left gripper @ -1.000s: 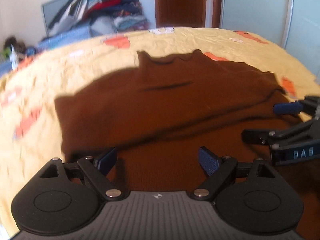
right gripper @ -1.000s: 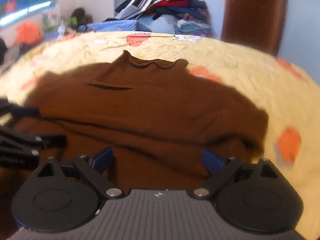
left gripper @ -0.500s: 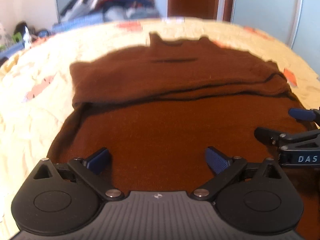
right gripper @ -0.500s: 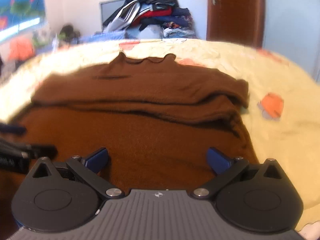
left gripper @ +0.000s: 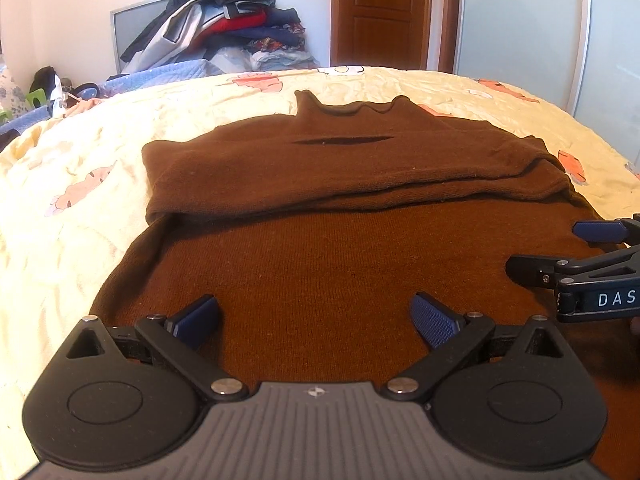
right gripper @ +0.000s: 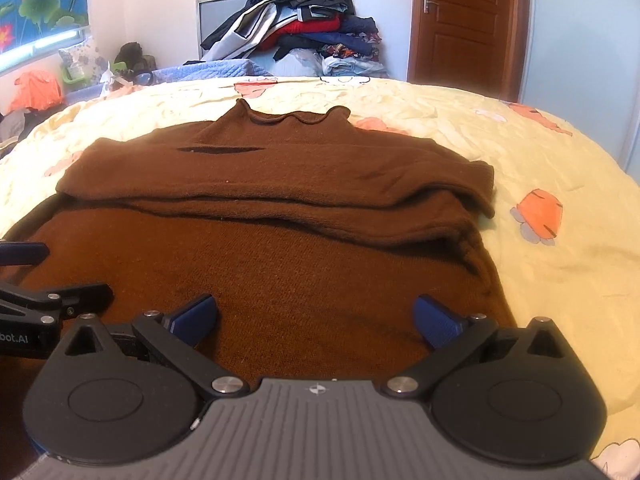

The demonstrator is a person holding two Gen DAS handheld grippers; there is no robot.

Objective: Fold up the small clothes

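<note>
Brown sweater (left gripper: 320, 208) spread on bed (left gripper: 80, 184), both tools wide, holding nothing.
Left tool (left gripper: 316, 316) and right tool (right gripper: 316, 316) hover side by side above the near hem; sleeves lie folded across the chest, collar at far end. Clothes pile (right gripper: 296, 20) sits behind the bed.

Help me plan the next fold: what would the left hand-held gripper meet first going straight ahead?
Likely the brown sweater: the open left hand-held gripper points low across it, toward its folded sleeves. Depth is uncertain.
</note>
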